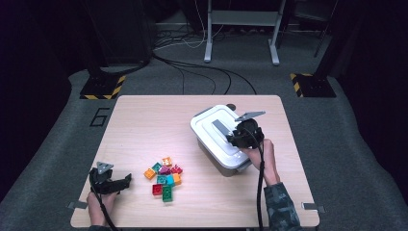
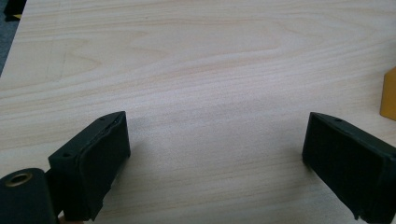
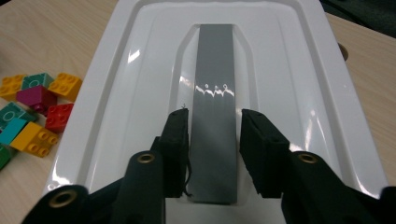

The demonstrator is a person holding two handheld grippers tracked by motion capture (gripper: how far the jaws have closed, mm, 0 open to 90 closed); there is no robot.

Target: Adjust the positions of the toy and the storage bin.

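Right gripper view: my right gripper [image 3: 211, 154] has its jaws on either side of the flat grey handle strip [image 3: 215, 93] set in the recess of the glossy white plastic lid [image 3: 116, 93]. They stand narrow around the strip's near end, the left one right at its edge, a thin gap on the right; I judge them not yet clamped, so the handle is framed, not held. To do this grip well, I should keep the jaws square to the strip, sink them into the recess so the pads [image 3: 180, 149] meet the strip's sides rather than slide over its shiny top, then close firmly and lift straight up, since a tilted pull could jam the lid on its rim.

In the high view the lid sits on the grey storage box [image 1: 222, 163] at the right half of the pale wooden desk [image 1: 144, 120], with my right gripper [image 1: 230, 135] over its near end.

My left gripper [image 2: 215, 154] rests released, jaws wide apart over bare wood; the high view places it [image 1: 126, 181] at the desk's near left corner. Just beside it lies the heap of coloured toy building bricks [image 1: 164, 178], which I judge are bound for the box. If the box shifts during the lift, this free gripper could steady it.
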